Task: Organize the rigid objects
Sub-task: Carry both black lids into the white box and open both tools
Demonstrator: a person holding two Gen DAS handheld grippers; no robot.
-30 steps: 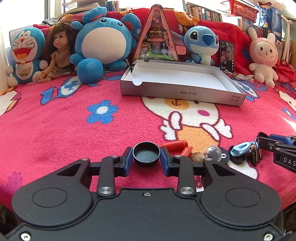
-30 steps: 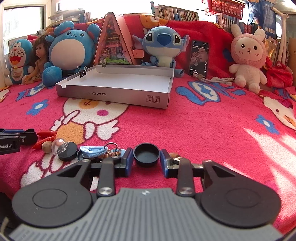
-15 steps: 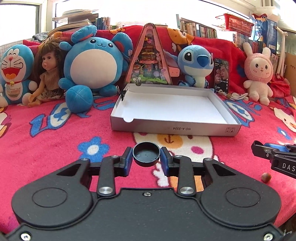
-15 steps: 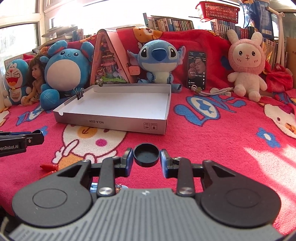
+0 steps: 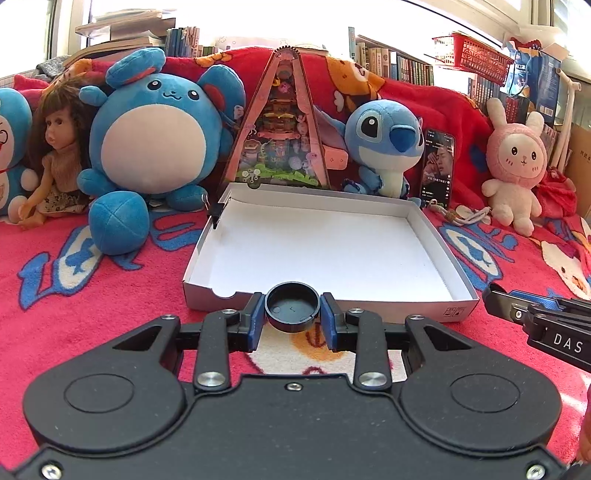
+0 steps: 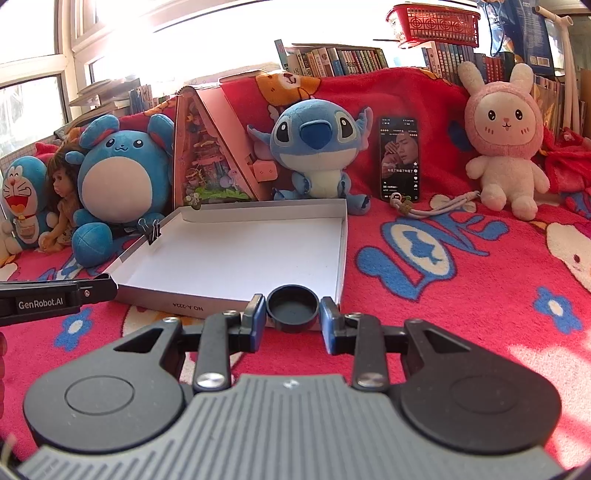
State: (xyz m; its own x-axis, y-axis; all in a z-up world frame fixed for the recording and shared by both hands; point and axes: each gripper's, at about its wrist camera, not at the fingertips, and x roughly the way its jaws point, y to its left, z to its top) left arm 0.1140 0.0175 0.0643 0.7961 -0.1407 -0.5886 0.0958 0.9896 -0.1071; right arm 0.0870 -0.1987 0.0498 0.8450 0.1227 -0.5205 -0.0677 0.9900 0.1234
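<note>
Left wrist: gripper w/ cap, level.

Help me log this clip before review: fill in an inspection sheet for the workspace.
Surface: red cartoon blanket, flat.
Job's things: white shallow box, nothing seen inside; binder clip on its left wall.
Clutter: plush toys, doll, triangular toy house, phone propped upright behind the box.
Grippers: left gripper shut on left black cap; right gripper shut on right black cap; both at the box's front wall.
Cables: white lanyard cord beside the phone.
Surroundings: bookshelves, red basket, bright window.
</note>
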